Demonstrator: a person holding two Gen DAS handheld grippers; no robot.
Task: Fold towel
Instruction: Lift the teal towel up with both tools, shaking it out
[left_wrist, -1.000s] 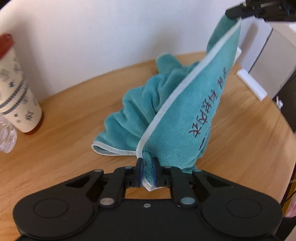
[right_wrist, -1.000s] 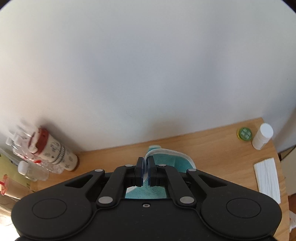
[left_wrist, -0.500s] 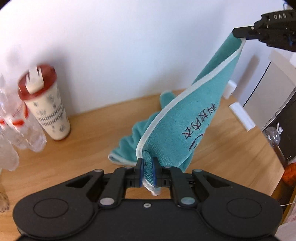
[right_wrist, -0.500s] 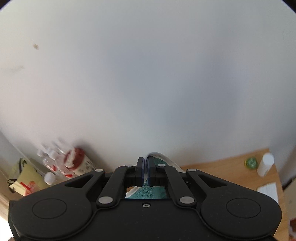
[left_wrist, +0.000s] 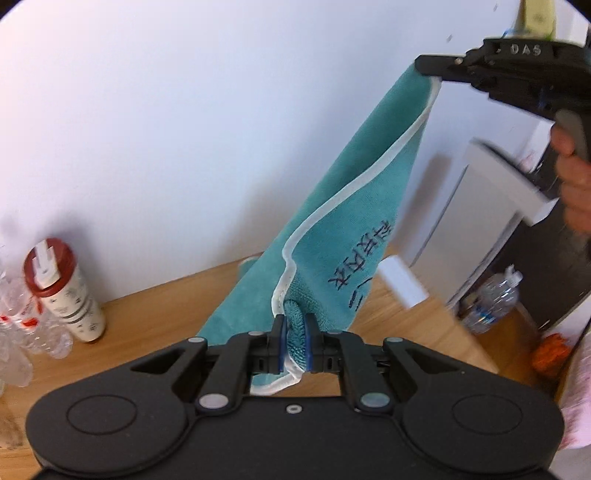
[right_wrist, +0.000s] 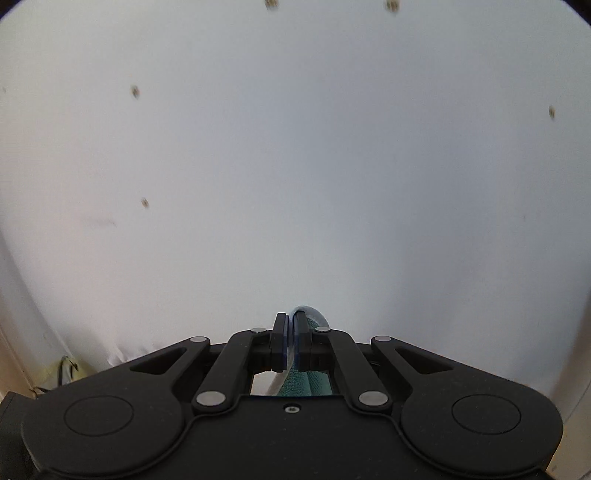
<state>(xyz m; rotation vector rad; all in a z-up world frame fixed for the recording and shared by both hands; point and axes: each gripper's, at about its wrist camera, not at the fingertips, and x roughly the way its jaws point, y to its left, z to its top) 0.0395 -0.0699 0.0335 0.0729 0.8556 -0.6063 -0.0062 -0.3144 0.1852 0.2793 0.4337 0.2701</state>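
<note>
Black plastic jaws of the left gripper (left_wrist: 294, 341) are pinched on a bunched corner of the teal terry towel with white piping (left_wrist: 343, 236), at the near edge of the left wrist view. The cloth climbs from there, up and to the right, to the right gripper (left_wrist: 424, 68), whose jaws clamp the opposite corner high against the white wall (left_wrist: 184, 110); in its own view the right gripper (right_wrist: 291, 349) shows only a sliver of white hem between pressed pads.

A second ago most of the towel lay heaped on the round wooden table (left_wrist: 166, 306). Now both grippers have risen and nearly all of it hangs in the air, only the lower tail near the far edge possibly touching wood. The red-lidded patterned tumbler (left_wrist: 62, 291) and clear plastic bottles (left_wrist: 22, 332) stand far left, well apart.

The lift seems done; the piped edge sags, so the corners likely need drawing apart before the cloth is laid flat.
</note>
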